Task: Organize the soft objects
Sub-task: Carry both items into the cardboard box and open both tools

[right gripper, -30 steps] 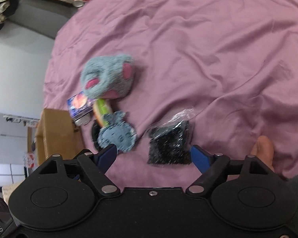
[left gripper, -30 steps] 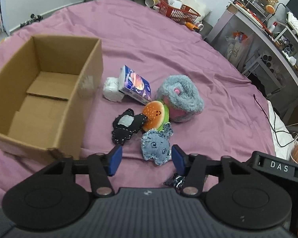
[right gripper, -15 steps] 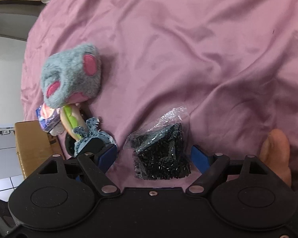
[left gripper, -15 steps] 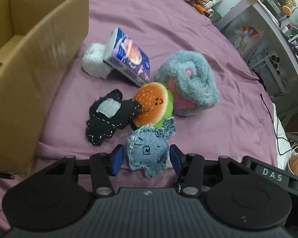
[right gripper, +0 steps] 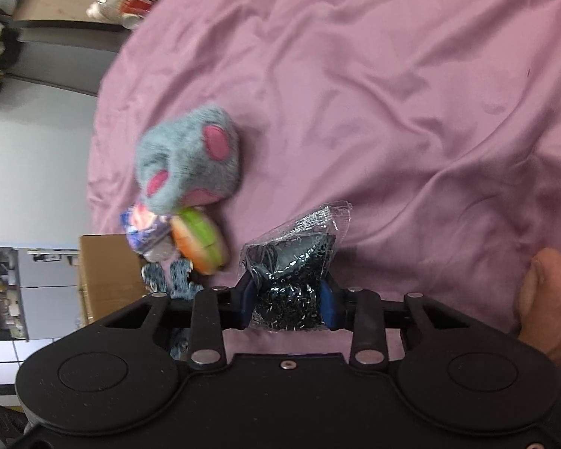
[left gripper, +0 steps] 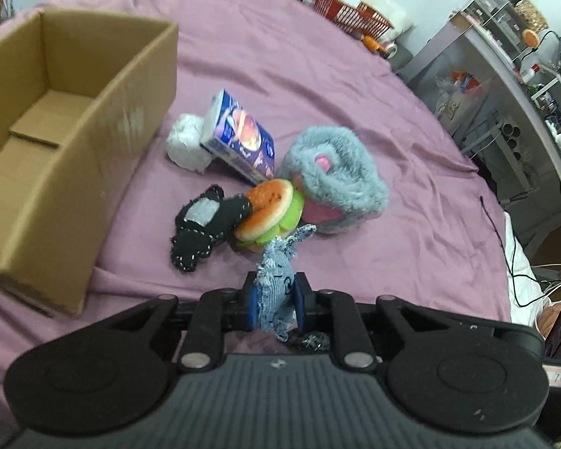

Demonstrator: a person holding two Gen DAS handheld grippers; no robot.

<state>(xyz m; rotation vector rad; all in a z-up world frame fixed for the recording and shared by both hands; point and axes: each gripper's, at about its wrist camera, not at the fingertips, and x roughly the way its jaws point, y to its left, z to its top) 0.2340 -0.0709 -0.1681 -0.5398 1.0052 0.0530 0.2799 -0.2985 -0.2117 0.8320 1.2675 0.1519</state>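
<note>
Pinching the little denim toy (left gripper: pixel 275 292) is my left gripper (left gripper: pixel 275 301), with both blue pads pressed into its sides. The toy sticks up between them, and its frayed ear points at the burger plush (left gripper: pixel 271 215). My right gripper (right gripper: pixel 288 305) squeezes a clear bag of shiny black bits (right gripper: pixel 291 273), and the bag's top pokes out past my pads.

Everything sits on a purple bedsheet (left gripper: pixel 355 112). The burger plush lies just past the denim toy. A black felt toy (left gripper: pixel 205 224) with a grey patch touches the burger's left side. A fluffy grey slipper (left gripper: pixel 336 183) with pink inside leans on the burger's right side. Behind them a blue and white tissue pack (left gripper: pixel 239 138) leans on a white soft ball (left gripper: pixel 189 144).

An open cardboard box (left gripper: pixel 104 123) stands on the left, near the white ball. A red basket (left gripper: pixel 349 13) sits far back at the edge of the bed
</note>
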